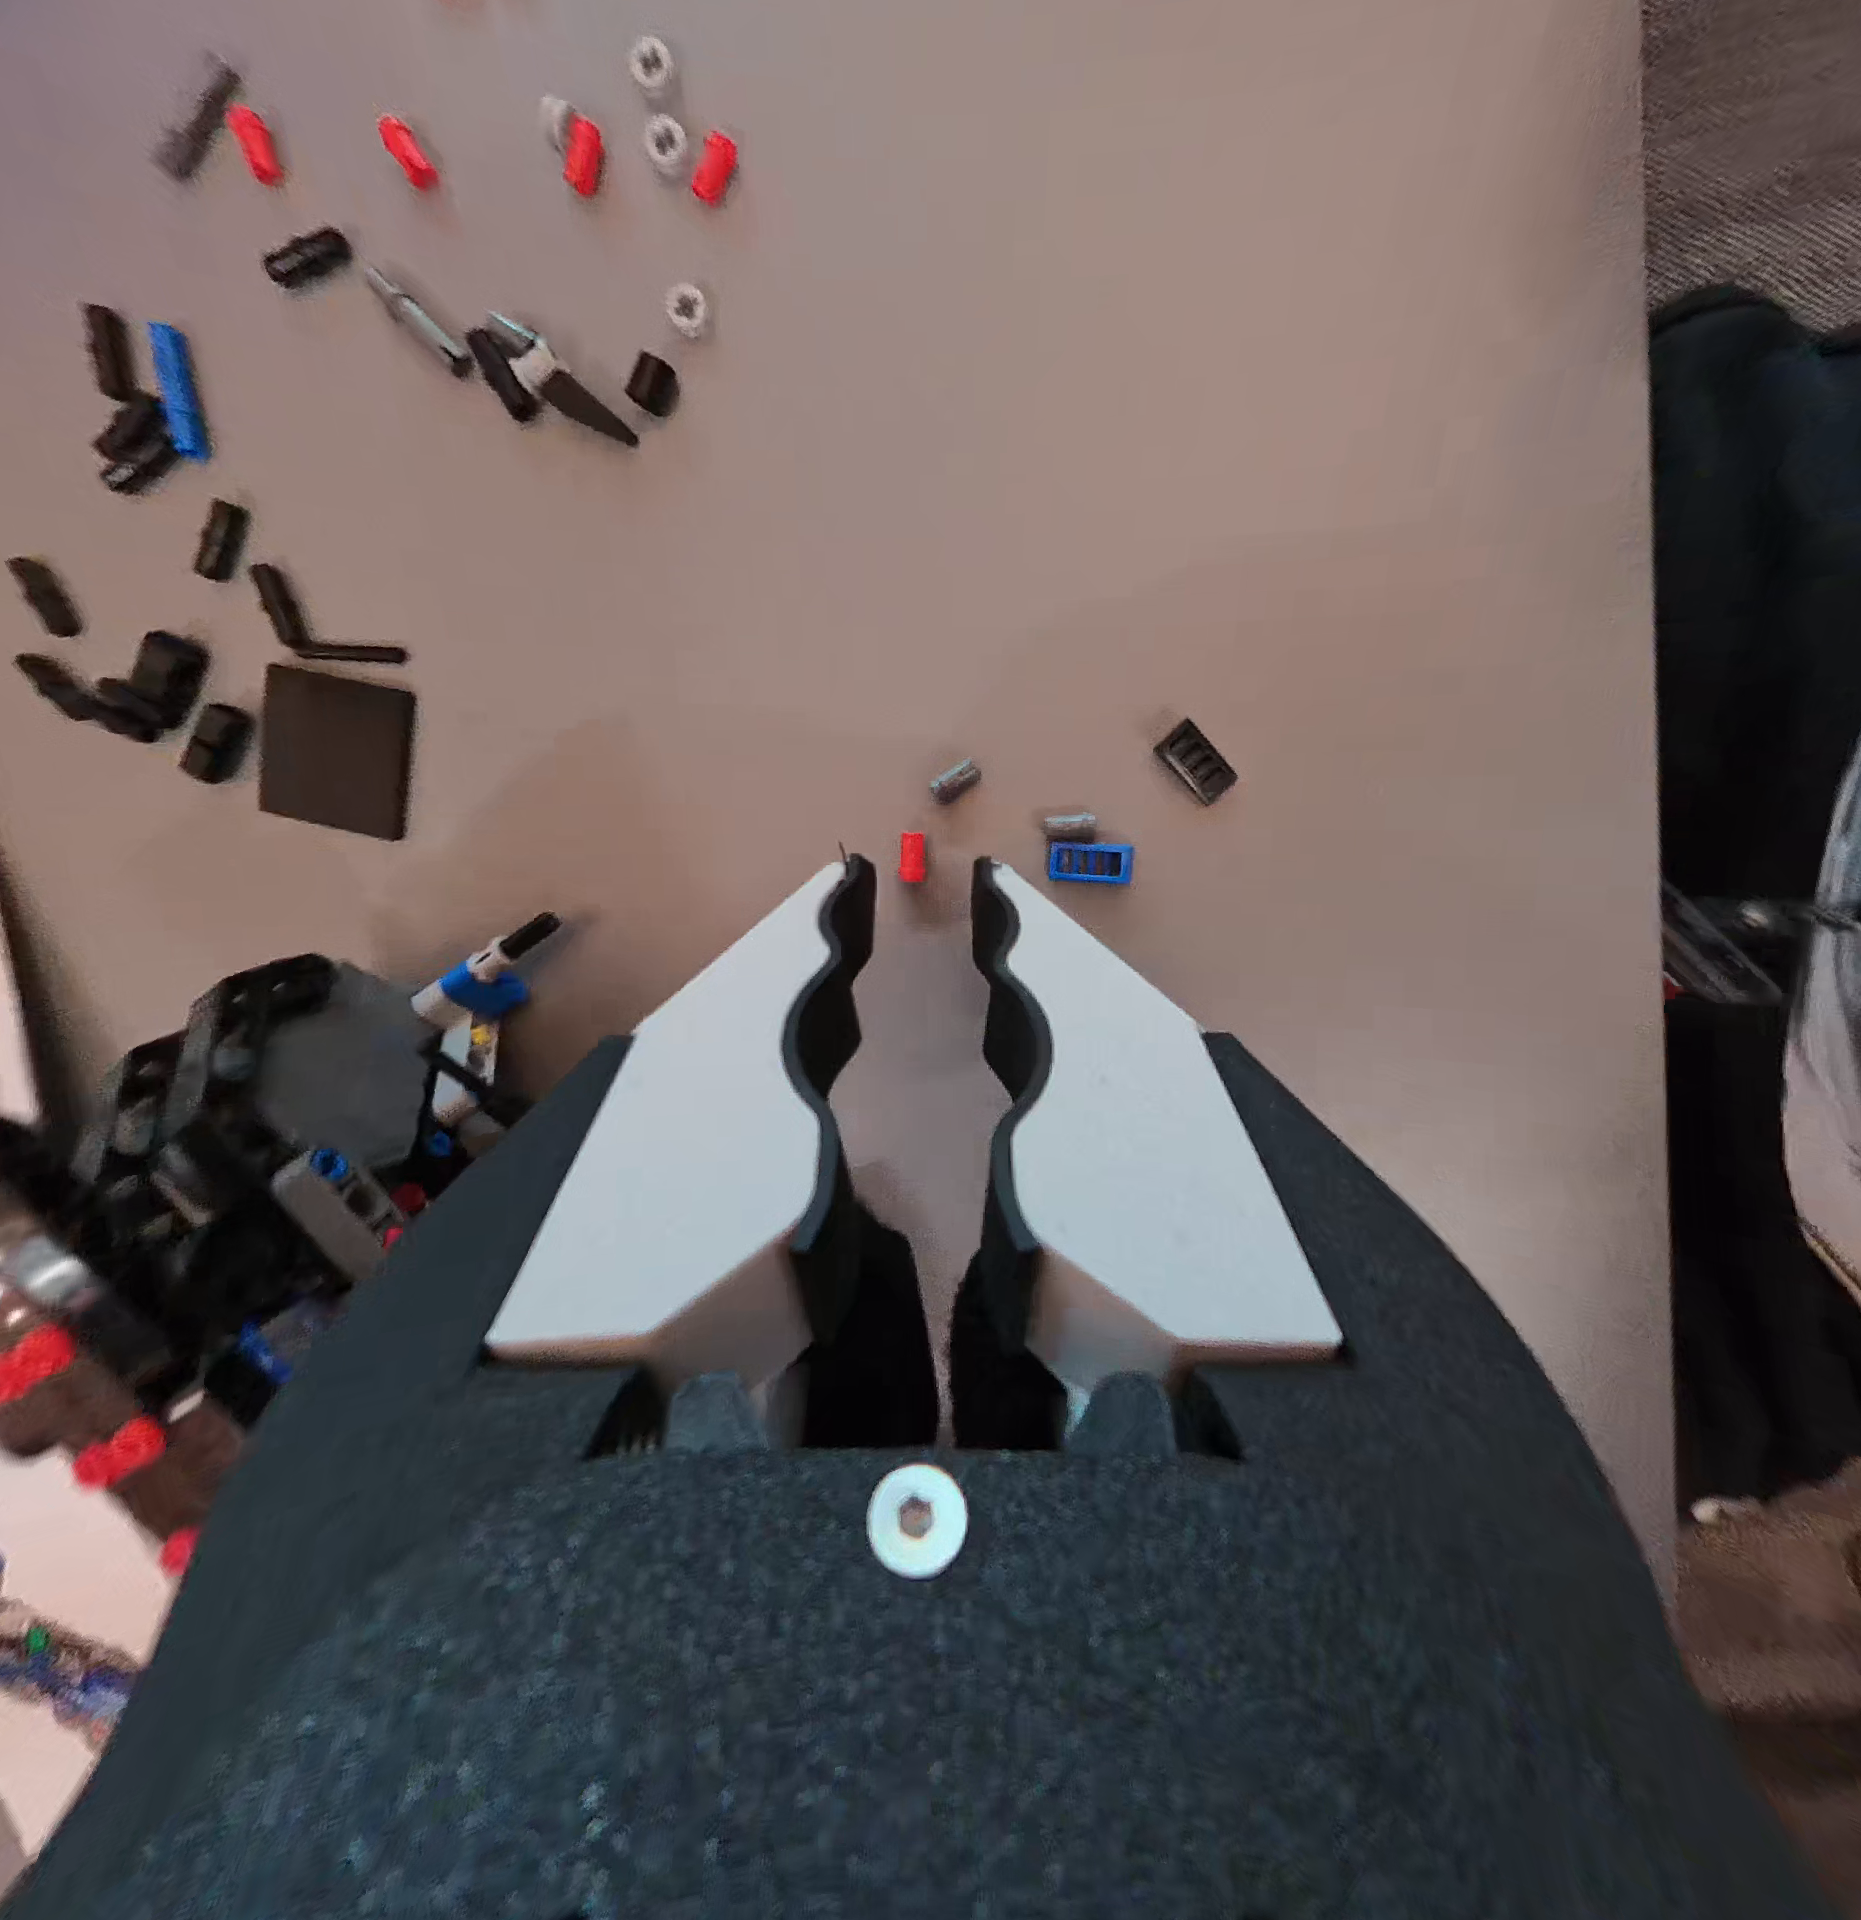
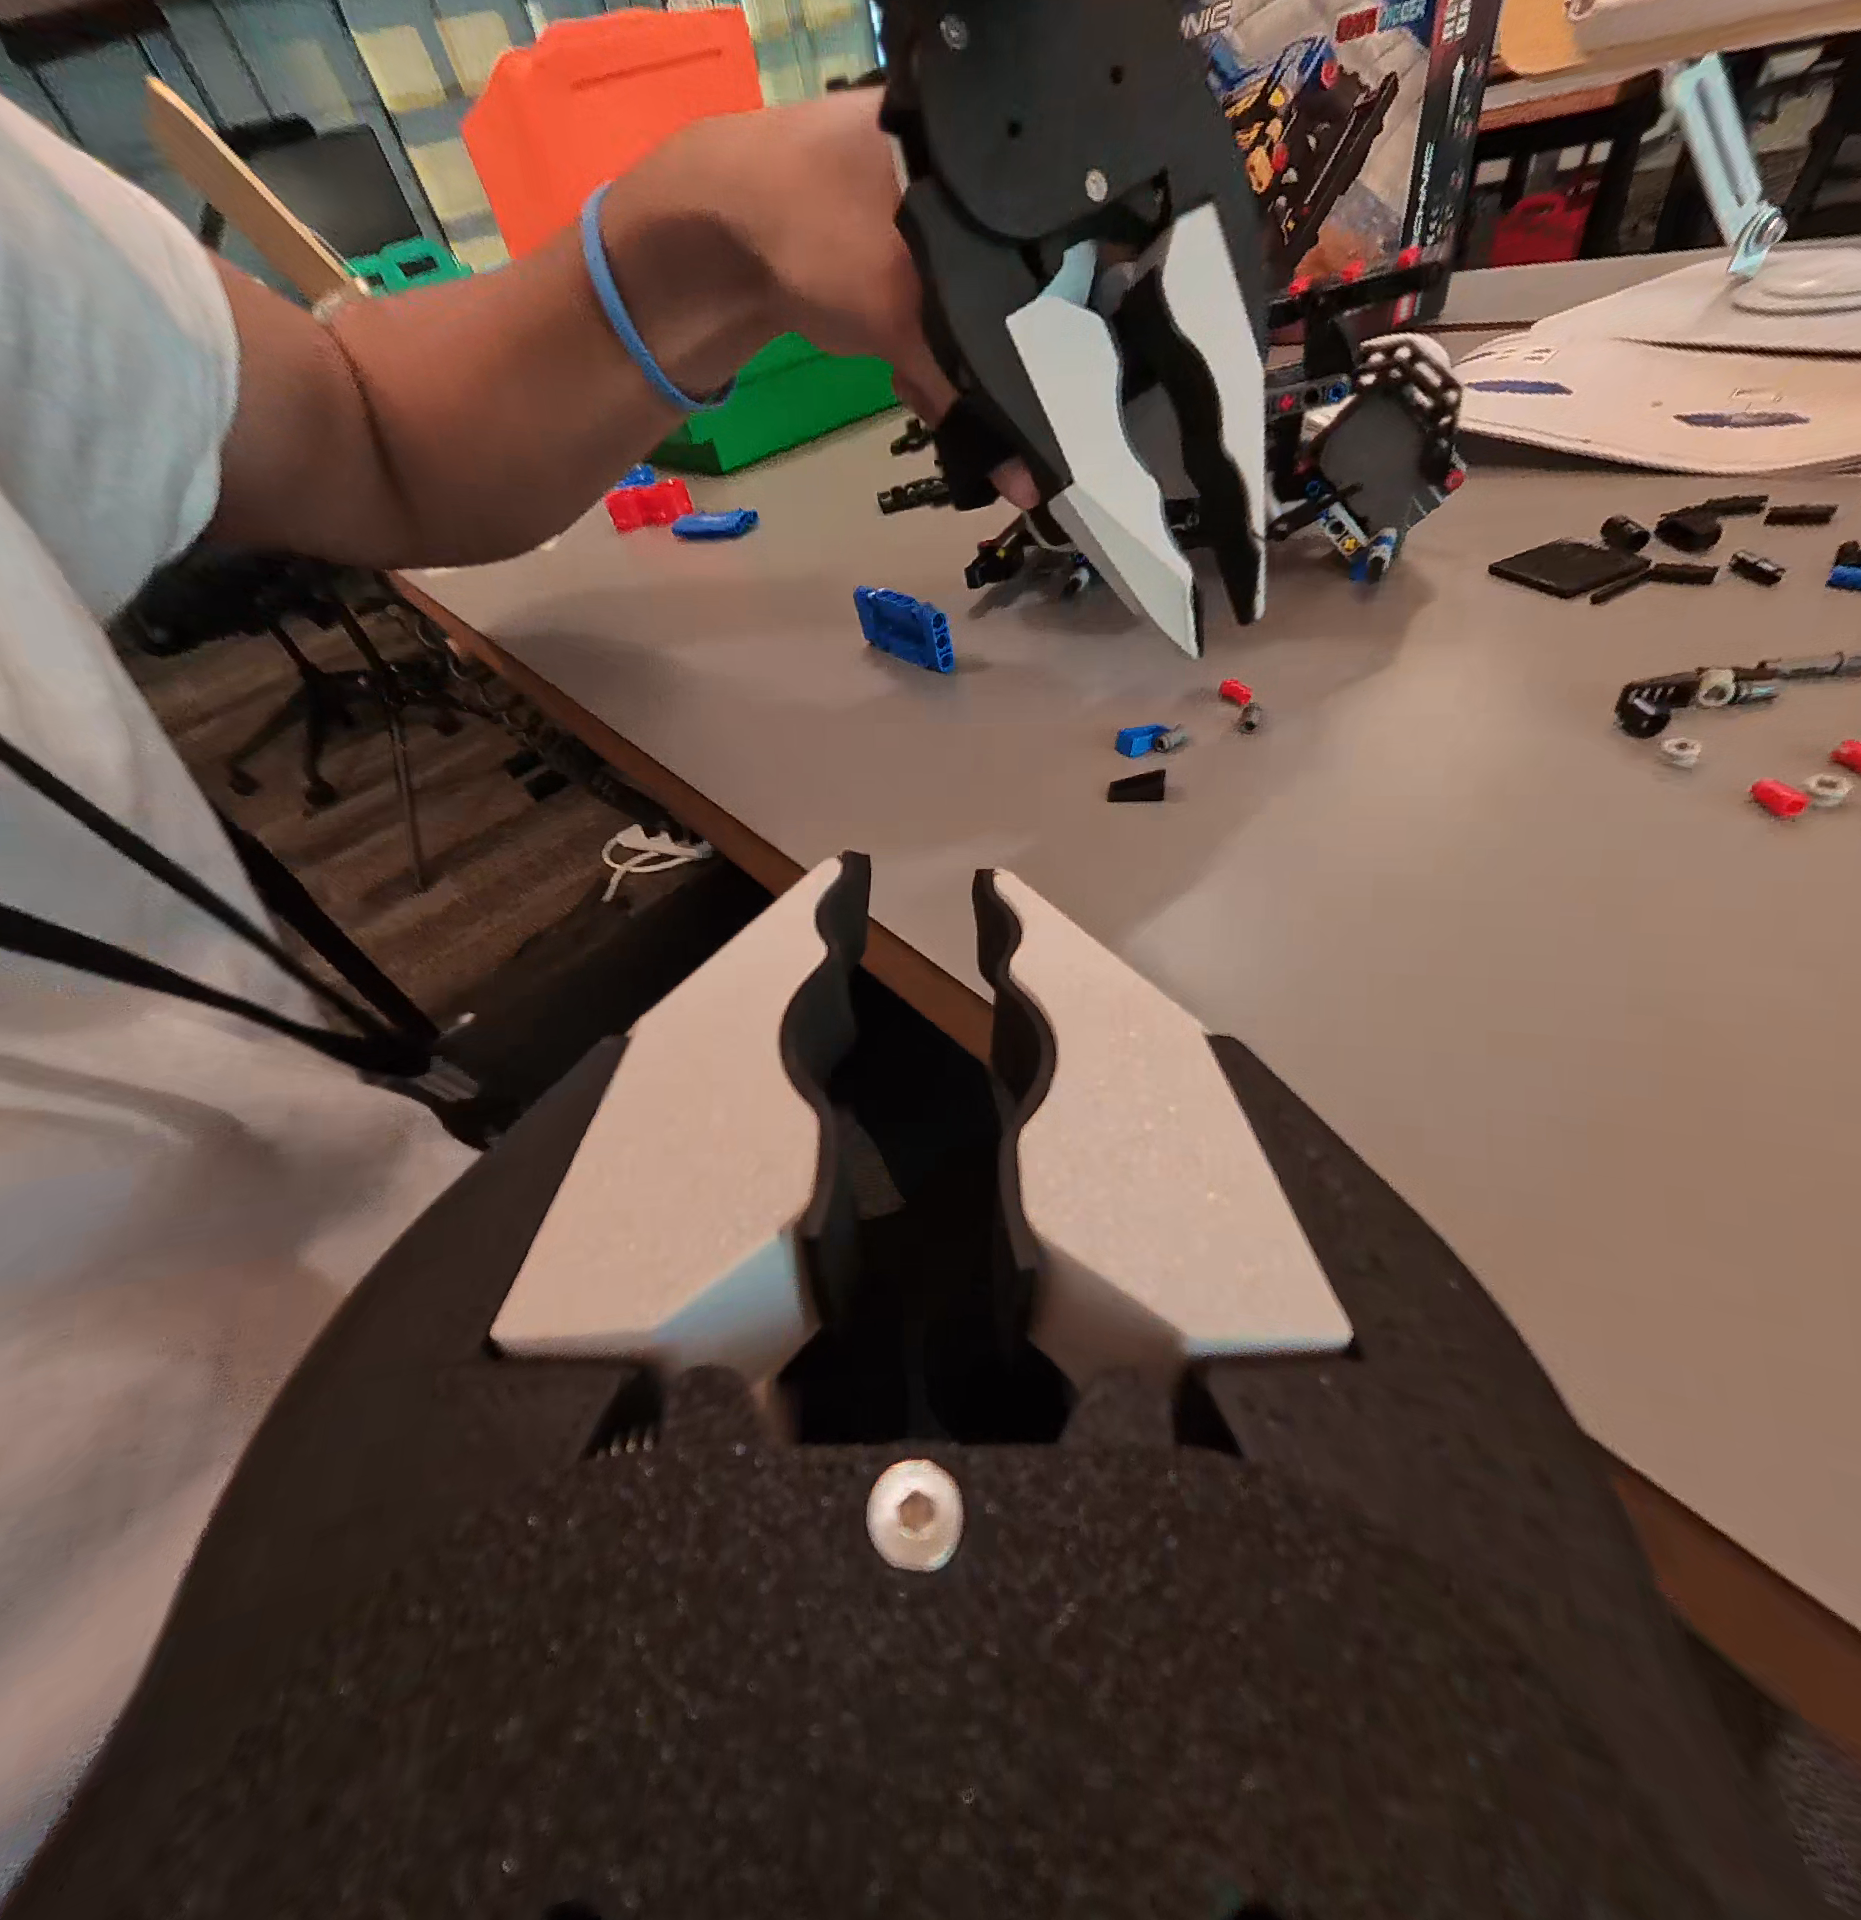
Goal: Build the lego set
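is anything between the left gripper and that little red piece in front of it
Nothing visible. The left gripper is open above the table, and the small red piece lies just beyond the gap between its fingertips. The grey pin and the blue grille piece lie off to the side, not in the path.

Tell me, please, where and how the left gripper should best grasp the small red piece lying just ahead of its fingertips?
Probably across its two long sides, coming straight down. The small red piece lies flat, alone on the table, lengthwise along the open left gripper, so its narrow width should fit between the fingers.
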`<state>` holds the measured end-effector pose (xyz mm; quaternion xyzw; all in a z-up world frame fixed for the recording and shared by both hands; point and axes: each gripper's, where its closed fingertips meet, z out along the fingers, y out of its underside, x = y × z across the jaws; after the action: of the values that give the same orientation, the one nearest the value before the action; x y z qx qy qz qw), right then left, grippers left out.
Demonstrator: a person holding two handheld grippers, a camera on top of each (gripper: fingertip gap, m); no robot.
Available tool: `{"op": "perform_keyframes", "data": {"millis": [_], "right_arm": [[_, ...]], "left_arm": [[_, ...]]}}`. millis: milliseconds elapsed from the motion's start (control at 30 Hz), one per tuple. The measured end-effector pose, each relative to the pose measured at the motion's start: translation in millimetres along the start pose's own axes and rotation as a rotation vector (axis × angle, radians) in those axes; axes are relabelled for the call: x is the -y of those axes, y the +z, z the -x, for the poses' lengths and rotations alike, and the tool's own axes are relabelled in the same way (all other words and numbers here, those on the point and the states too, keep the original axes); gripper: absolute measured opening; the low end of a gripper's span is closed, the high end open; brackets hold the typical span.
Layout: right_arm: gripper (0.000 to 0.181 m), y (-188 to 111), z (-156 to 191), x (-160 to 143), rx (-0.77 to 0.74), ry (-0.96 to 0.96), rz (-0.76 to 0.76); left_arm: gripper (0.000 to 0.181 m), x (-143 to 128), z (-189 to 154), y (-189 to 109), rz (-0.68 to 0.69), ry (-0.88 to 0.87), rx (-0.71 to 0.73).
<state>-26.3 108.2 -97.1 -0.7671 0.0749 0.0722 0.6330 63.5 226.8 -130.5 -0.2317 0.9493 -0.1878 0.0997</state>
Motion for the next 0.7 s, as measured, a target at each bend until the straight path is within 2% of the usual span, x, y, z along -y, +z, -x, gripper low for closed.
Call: {"op": "perform_keyframes", "data": {"millis": [133,200,333,400,467,567,633,700], "right_arm": [[0.019,-8.0,1.5,-7.0,0.045,0.056,-0.017],[0.018,-10.8,1.5,-12.5,0.042,0.039,-0.007],[0.018,-14.1,0.1,-17.1,0.042,0.020,0.009],[0.016,-13.8,-4.0,-13.3,0.032,0.009,-0.002],[0.016,-8.8,-16.8,-1.6,-0.022,-0.029,0.001],[0.020,5.0,-47.4,38.3,-0.199,-0.151,-0.026],[0.025,13.3,-70.4,71.3,-0.371,-0.268,-0.079],[0.025,18.8,-75.6,107.5,-0.498,-0.388,-0.180]], "left_arm": [[0.017,-4.1,1.0,13.2,0.050,0.012,-0.044],[0.004,-3.3,3.5,17.4,0.043,-0.008,-0.046],[0.003,-2.1,6.3,17.6,0.019,-0.028,-0.035],[0.003,6.2,11.9,11.2,-0.053,-0.078,-0.010],[0.003,33.8,13.5,-10.1,-0.267,-0.223,-0.052],[0.003,84.7,1.0,-67.2,-0.733,-0.507,-0.297],[0.002,102.2,-9.1,-101.8,-0.985,-0.676,-0.482],[0.002,105.8,-14.6,-119.1,-1.136,-0.846,-0.610]]}}
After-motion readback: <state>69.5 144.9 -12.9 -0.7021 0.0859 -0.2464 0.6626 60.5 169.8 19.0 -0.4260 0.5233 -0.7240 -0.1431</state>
